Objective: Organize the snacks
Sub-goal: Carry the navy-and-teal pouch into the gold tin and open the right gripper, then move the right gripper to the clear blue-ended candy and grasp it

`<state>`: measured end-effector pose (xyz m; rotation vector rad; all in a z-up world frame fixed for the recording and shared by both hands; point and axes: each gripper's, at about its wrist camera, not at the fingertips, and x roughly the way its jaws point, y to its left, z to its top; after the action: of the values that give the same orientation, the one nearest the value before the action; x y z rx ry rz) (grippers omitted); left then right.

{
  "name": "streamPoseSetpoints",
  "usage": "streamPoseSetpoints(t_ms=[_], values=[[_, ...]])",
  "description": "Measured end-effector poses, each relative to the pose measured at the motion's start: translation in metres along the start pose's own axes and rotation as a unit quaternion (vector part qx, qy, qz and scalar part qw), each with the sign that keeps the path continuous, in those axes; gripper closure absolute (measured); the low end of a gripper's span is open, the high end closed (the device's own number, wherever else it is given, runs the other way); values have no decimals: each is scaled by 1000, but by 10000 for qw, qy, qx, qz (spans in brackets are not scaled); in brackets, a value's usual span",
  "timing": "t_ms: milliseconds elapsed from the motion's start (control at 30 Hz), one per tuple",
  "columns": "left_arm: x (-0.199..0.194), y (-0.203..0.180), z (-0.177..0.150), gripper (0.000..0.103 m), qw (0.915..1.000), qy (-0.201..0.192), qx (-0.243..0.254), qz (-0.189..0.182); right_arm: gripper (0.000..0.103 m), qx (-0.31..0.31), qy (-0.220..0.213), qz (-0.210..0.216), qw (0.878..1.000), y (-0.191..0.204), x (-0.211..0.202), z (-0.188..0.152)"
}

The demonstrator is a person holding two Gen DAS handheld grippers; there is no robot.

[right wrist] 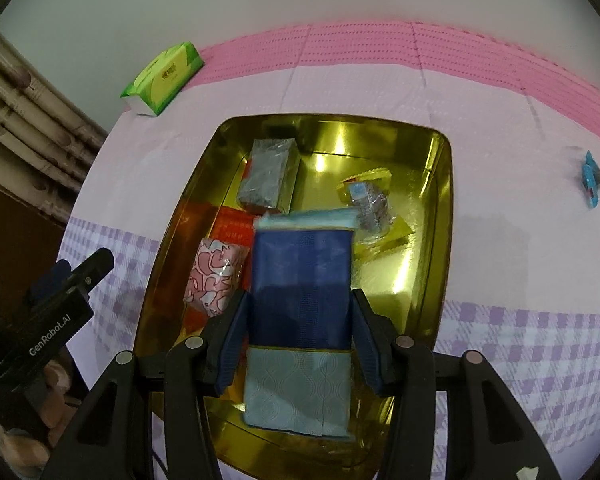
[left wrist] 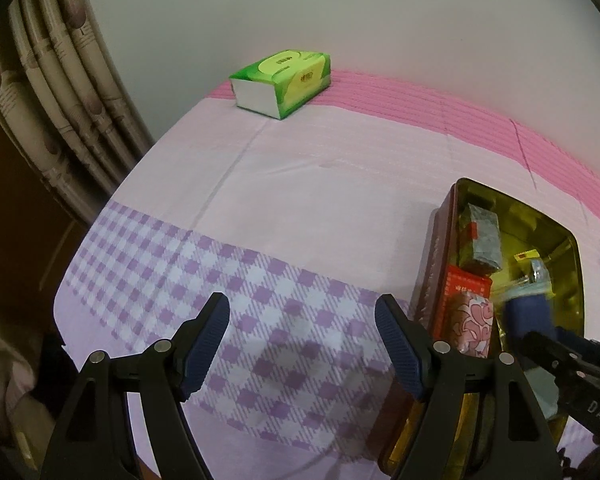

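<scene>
A gold tin tray (right wrist: 440,184) with a dark red outer wall (left wrist: 434,256) sits on the pink and purple cloth. In it lie a grey foil pack (right wrist: 266,174), a red pack (right wrist: 236,226), a pink heart-print pack (right wrist: 214,278) and a clear wrapped snack (right wrist: 370,204). My right gripper (right wrist: 300,344) is shut on a blue and light-blue pack (right wrist: 300,276), held over the tray's near half. My left gripper (left wrist: 302,344) is open and empty above the checked cloth, just left of the tray.
A green tissue box (left wrist: 282,80) stands at the back left by the wall. A small blue wrapped item (right wrist: 592,178) lies on the cloth right of the tray. Curtains (left wrist: 52,80) hang beyond the table's left edge.
</scene>
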<state>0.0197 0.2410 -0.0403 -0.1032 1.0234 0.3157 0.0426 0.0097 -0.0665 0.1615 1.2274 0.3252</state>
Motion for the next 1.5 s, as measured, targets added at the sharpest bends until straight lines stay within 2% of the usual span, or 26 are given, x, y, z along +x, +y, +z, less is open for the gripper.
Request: streamPoseSetpoints(t_ms=[400,567,800,1000,1133,1333,1500], values=[[-1,-3,-1,27,10000,11,23,-10,56,-131,-58,-17,9999,1,-3,0],[0,-4,-1,27,10000,-9,62,-2,50,-201,-254,-88,9994,-3,-15,1],[-1,-6,-2,27,10000,-31,91,-21,48,-124,-663,-178,9976,-32,-42,3],[-3,-8,-1,27,9999,-57,136,11,48,252,-982,-556,9933,-92,-65,2],[-4,-11,-2,27,9998,-60,198,-25,48,580,-1189,-1074,9854,-146,-79,-2],[-3,-14,-2,27,9995,31,106,-289,48,799,-1332,-1895,9695,-218,-92,-17],[0,-16,-3,27,9995,80,101,-285,48,995,-1341,-2146,9623,-267,-99,-33]])
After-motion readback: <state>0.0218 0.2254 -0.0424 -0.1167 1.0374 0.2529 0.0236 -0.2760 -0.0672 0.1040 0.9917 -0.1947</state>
